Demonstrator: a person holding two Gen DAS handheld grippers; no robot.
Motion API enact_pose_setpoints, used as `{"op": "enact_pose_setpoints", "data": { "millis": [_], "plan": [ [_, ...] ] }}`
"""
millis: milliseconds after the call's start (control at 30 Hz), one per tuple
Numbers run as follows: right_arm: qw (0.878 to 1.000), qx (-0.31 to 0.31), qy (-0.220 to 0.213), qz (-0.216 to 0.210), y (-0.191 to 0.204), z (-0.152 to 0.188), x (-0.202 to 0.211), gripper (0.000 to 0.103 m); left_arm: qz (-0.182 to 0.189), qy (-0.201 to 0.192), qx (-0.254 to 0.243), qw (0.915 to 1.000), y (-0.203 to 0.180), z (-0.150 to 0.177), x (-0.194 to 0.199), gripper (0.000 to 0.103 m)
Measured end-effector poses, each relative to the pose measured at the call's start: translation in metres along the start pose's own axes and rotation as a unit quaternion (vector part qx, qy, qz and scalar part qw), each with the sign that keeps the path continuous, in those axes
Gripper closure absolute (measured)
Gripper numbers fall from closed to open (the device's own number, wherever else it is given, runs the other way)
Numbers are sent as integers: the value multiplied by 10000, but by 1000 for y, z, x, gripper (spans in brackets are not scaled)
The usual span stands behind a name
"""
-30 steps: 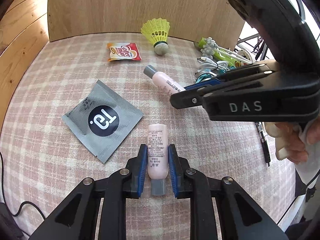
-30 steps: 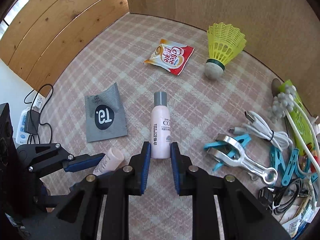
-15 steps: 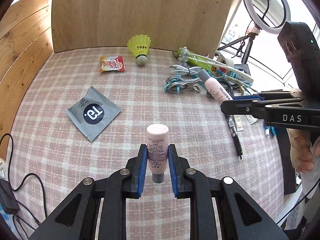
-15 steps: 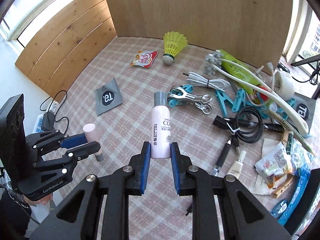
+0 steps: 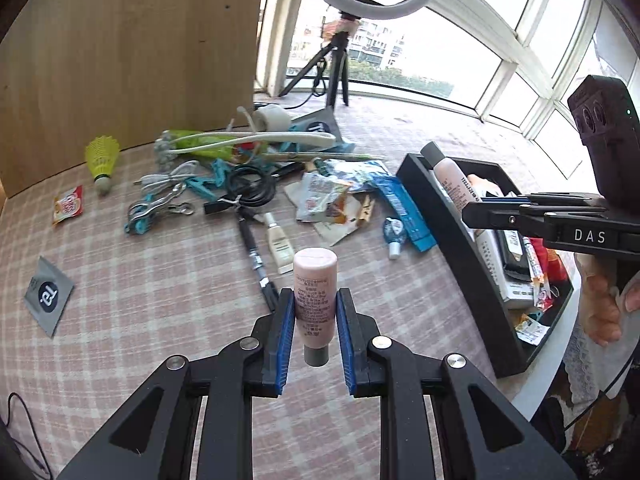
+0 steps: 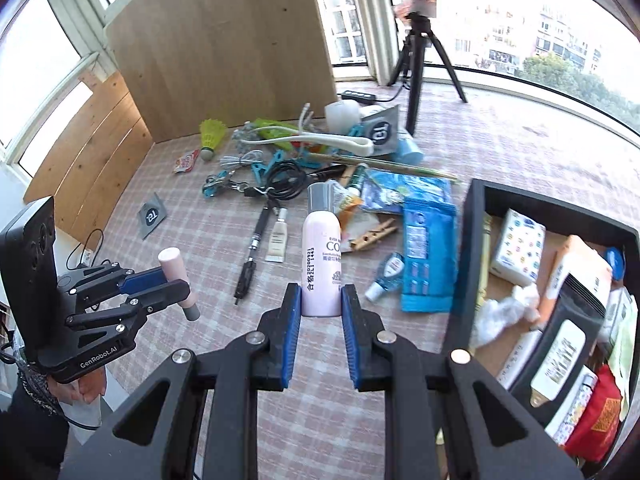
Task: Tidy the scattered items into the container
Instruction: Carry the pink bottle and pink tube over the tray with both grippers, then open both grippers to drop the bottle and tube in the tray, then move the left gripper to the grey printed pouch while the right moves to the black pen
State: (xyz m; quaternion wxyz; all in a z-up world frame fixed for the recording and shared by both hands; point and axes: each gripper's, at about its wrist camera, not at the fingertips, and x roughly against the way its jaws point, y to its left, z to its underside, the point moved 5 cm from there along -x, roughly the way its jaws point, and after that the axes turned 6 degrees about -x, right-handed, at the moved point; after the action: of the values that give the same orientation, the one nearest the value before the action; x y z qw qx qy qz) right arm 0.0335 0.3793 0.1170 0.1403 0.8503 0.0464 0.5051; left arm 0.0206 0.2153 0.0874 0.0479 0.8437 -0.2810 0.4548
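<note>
— Both tongs are pinching narrow: my left gripper (image 5: 315, 314) is clamping a small pink plastic bottle (image 5: 315, 292), grey cap hanging down; my right gripper (image 6: 320, 312) is clamping a taller pale-pink bottle (image 6: 321, 264), cap up.

— What's risking trouble?

— Smooth round plastic is sitting shallow between the pads; a tilt could be slipping either out short of the black rectangular tray (image 6: 466, 248) to the right, already crowding with packets.

— And around?

— Pink checked tablecloth (image 5: 160, 280), clutter, wood panels, bright windows.
</note>
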Motion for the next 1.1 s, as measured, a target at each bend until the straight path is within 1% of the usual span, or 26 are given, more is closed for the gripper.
{"op": "enact_pose_setpoints", "data": {
  "millis": [133,300,433,533,567,600,633,667,733,800,867,900,933,967,1000,1100],
  "plan": [
    [9979,-555,-124,304,-66,27,37,83,470,29,-459,9978,-67,-20,-19,84],
    [9905,-1205,-150,645,-139,66,71,83,906,224,-1069,9899,-151,-29,-45,84],
    [9847,-1522,-223,822,-175,90,91,83,1214,357,-1475,9809,-205,-28,-58,84],
    [9812,-1673,-272,919,-193,99,102,83,1256,378,-1685,9769,-231,-28,-63,84],
    [9804,-1702,-274,957,-198,101,104,83,1252,391,-1722,9763,-237,-29,-66,83],
    [9799,-1710,-281,990,-202,102,105,83,1215,408,-1749,9762,-242,-29,-69,72],
    [9802,-1682,-325,992,-205,103,106,83,1158,450,-1756,9766,-245,-29,-73,52],
    [9805,-1657,-349,1001,-208,103,107,83,1141,466,-1739,9770,-246,-30,-76,48],
    [9785,-1735,-232,1094,-214,104,106,72,1076,494,-1672,9788,-245,-30,-80,47],
    [9773,-1782,-344,1088,-217,102,110,72,984,552,-1544,9816,-239,-31,-83,46],
    [9776,-1745,-375,1114,-217,101,112,70,984,646,-1351,9838,-231,-29,-87,44],
    [9781,-1723,-393,1098,-216,100,113,68,956,689,-1266,9849,-227,-28,-88,41],
    [9786,-1700,-400,1091,-215,100,113,64,885,727,-1207,9861,-222,-27,-89,36],
    [9791,-1668,-398,1089,-213,99,113,63,790,758,-1165,9871,-216,-25,-89,33],
    [9798,-1631,-398,1086,-211,98,112,61,711,774,-1119,9881,-211,-23,-89,32],
    [9808,-1516,-421,1154,-204,95,110,60,541,849,-927,9906,-195,-17,-88,31]
  ]
}}
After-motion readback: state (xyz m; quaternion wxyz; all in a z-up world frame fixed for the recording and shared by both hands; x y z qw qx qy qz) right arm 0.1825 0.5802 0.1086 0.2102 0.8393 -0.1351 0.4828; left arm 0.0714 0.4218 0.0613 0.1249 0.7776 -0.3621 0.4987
